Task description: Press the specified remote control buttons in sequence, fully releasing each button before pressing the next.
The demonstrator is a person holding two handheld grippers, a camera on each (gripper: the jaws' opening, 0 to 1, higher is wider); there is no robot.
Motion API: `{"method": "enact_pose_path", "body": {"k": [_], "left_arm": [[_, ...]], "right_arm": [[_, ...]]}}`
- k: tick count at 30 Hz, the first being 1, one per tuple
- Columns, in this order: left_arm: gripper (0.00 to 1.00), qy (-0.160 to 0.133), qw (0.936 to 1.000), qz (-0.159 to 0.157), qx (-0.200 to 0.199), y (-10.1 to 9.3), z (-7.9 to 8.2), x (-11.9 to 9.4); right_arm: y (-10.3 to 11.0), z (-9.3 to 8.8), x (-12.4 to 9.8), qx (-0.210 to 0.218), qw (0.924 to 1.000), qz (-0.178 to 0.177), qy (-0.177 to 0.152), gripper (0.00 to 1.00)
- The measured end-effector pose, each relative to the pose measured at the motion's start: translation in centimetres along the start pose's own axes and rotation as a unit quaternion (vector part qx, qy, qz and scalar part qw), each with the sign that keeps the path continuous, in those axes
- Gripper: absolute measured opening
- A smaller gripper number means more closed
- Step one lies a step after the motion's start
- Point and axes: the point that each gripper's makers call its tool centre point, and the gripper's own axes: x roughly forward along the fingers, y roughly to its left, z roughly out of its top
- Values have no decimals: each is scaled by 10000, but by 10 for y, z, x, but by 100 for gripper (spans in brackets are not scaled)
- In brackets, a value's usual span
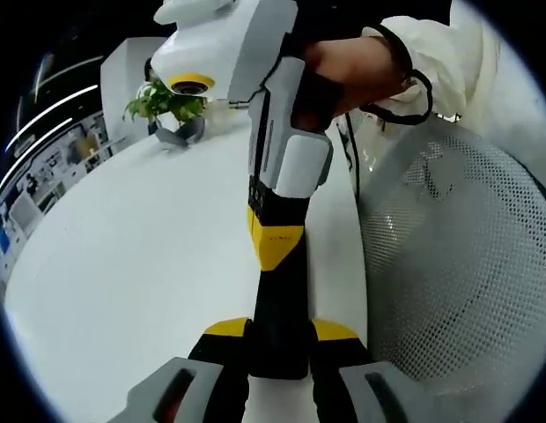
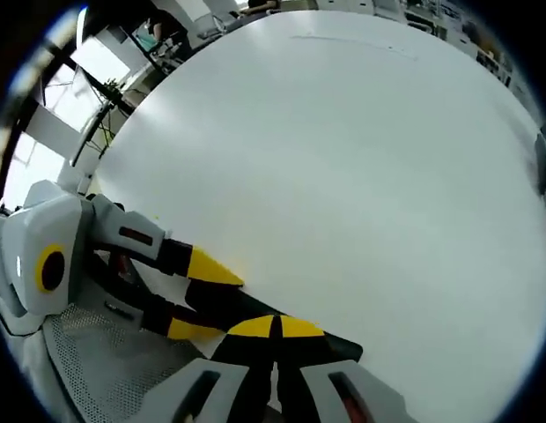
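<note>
Left gripper [image 1: 279, 339] first: its yellow-tipped jaws are clamped on the near end of the remote [image 1: 280, 291], a long black bar that runs straight up the left gripper view. Coming down from the top of that view is the right gripper [image 1: 275, 225], its yellow tip closed and touching the remote's upper face partway along, with a hand [image 1: 343, 75] in a pale sleeve [image 1: 431, 53] wrapped round its handle. The buttons under that tip are too dark to tell apart.

Out beyond, the left gripper view has the white table [image 1: 141, 264] spreading to the left, a small green plant [image 1: 163, 101] at its far edge, and a white mesh chair [image 1: 458, 256] filling the right side.

Over to the right gripper view: its own jaws are pressed together with no gap, and the right gripper [image 2: 275, 328] rests on the black remote [image 2: 255, 317], which slants across just under the yellow tips. From the left the left gripper [image 2: 192, 295] comes in, its two yellow tips either side of the remote. This view gives the open sweep of the table [image 2: 343, 159], windows [image 2: 53, 106] at upper left and a strip of the chair [image 2: 106, 352] mesh at lower left.
</note>
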Motion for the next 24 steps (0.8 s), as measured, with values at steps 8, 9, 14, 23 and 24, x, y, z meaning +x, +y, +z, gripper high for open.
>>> {"method": "enact_pose_path", "body": {"k": [8, 9, 14, 23, 24], "left_arm": [[25, -49, 10000, -1, 3, 0, 1, 1], [25, -48, 10000, -4, 1, 0, 1, 1], [25, -47, 10000, 0, 3, 1, 1, 1], [25, -65, 10000, 1, -10, 0, 1, 1], [25, -65, 10000, 3, -13, 1, 1, 1]], "right_arm": [[-2, 1, 2, -38, 9999, -76, -75, 0], [-2, 1, 2, -49, 9999, -89, -79, 0], [-2, 2, 3, -28, 9999, -144, -86, 0], [-3, 1, 1, 292, 9994, 23, -162, 0], [-4, 0, 0, 316, 9994, 25, -165, 0]]}}
